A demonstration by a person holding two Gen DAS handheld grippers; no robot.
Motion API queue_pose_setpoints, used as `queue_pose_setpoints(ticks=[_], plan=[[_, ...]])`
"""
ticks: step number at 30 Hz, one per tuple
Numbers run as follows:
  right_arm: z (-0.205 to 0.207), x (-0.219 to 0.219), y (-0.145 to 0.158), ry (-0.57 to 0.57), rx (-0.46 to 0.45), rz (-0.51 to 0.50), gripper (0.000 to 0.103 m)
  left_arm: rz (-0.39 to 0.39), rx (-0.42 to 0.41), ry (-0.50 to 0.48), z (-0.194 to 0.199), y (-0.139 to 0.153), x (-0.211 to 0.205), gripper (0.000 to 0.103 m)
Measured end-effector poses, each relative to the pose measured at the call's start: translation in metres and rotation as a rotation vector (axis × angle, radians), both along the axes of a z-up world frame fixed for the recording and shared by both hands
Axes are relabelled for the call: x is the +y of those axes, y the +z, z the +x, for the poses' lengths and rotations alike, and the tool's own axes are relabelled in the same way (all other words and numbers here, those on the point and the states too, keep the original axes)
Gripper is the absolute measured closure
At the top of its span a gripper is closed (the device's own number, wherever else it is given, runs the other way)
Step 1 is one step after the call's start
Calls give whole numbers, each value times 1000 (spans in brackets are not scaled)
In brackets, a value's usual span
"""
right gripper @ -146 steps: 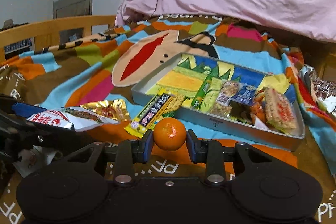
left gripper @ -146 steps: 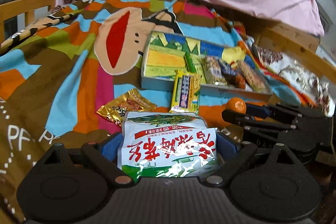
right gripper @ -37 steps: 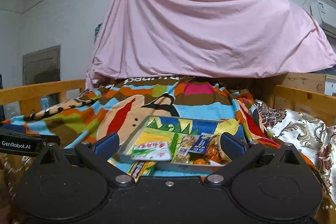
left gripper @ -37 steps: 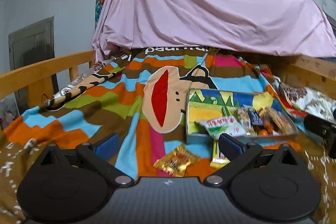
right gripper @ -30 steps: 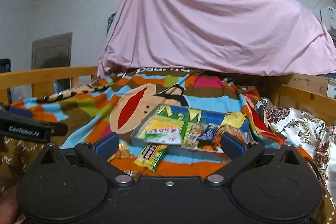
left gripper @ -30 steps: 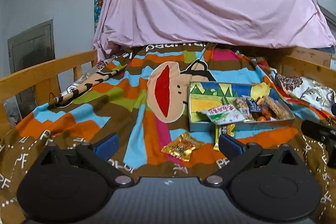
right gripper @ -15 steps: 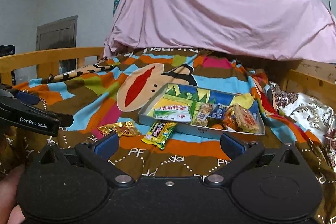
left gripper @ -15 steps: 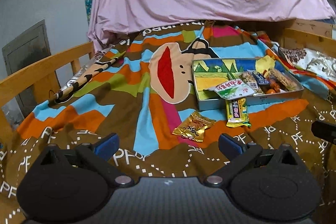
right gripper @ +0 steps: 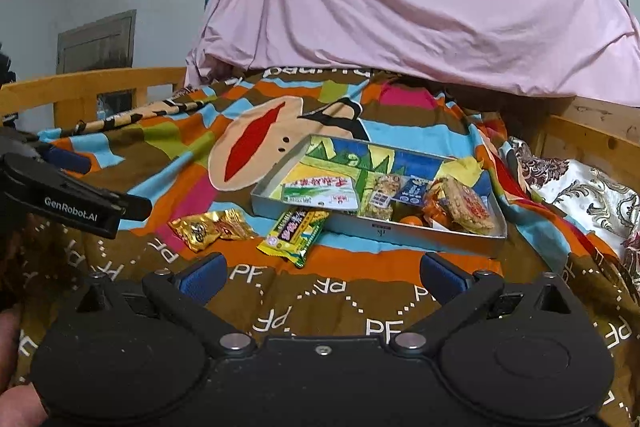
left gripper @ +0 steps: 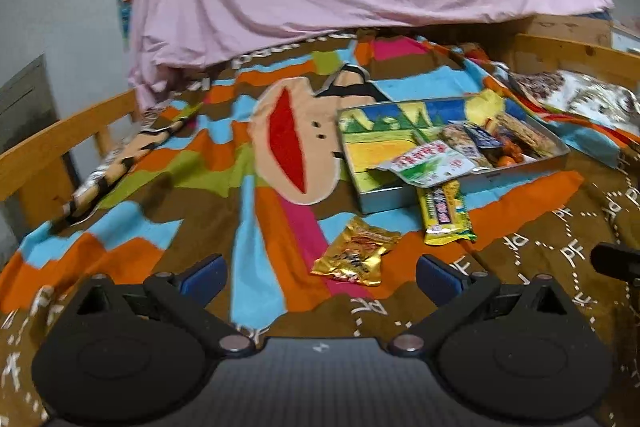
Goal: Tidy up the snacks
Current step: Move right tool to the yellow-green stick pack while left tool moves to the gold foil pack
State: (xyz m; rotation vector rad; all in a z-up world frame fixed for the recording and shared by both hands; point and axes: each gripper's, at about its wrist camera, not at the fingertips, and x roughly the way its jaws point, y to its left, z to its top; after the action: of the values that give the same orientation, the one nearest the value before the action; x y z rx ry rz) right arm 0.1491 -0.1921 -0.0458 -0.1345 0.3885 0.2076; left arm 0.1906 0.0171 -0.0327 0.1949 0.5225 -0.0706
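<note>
- While both sets of fingers stand wide and empty — left gripper [left gripper: 320, 273], right gripper [right gripper: 322, 273] — two snacks lie on the bed blanket [right gripper: 360, 311] outside the tin tray [right gripper: 404, 229].
- Gold packet [left gripper: 356, 253]: well short of the tray's near wall, flat on soft fabric. Risk: fingers pinch blanket with the foil, or the slick wrapper slips.
- Yellow-green bar [right gripper: 294, 231]: one end touching the tray's near wall. Risk: a grasp nudges the tray.
- White-green bag [left gripper: 428, 163]: overhangs the tray's near rim; a bump could tip it out.
- Tray's far-right end is crowded; new items may slide off.
</note>
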Motion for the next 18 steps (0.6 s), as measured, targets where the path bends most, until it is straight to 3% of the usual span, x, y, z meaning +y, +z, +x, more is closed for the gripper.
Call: queue_pose_setpoints(ticks=[10,18], plan=[[23,10,-19,-12,39,-55,1,26,42,-85,45,-16,2,1],[89,22,-16,-6,73,-18,1,45,130,-198,92,-35,1,1]])
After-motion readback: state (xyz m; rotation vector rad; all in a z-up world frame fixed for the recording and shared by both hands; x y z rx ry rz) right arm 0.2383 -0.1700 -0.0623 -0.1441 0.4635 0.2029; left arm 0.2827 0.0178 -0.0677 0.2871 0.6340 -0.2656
